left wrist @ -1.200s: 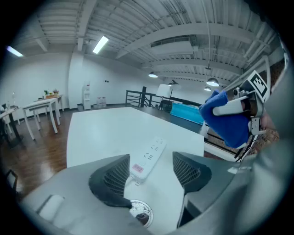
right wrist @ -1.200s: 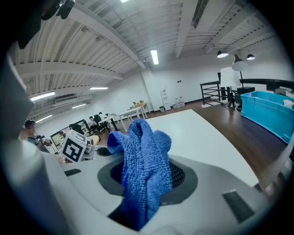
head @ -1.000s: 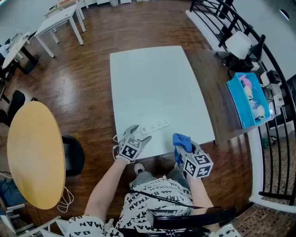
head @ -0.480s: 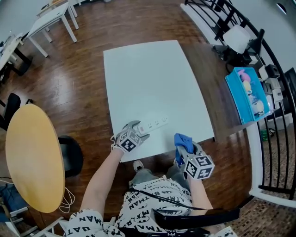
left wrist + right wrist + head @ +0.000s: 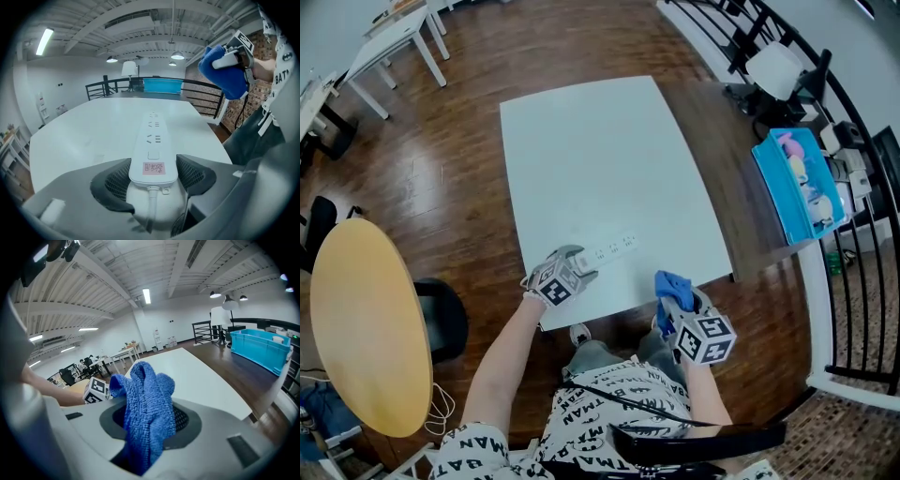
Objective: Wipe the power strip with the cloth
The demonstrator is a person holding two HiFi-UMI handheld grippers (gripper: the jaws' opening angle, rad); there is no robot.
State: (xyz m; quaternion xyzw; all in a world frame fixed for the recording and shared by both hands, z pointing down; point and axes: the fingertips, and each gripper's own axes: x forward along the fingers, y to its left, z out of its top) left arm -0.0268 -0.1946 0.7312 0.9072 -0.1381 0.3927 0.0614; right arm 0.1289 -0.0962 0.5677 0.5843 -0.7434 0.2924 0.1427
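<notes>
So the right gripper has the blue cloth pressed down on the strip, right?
Not quite. The right gripper does hold the blue cloth, but not on the strip. The head view shows the cloth held by the table's near edge, apart from the strip.

An open-plan office loft: the white table stands on a dark wood floor, with white desks and office chairs beyond its far left corner, a round yellow table to its left, a black railing along its right, exposed ceiling beams and strip lights above it
</notes>
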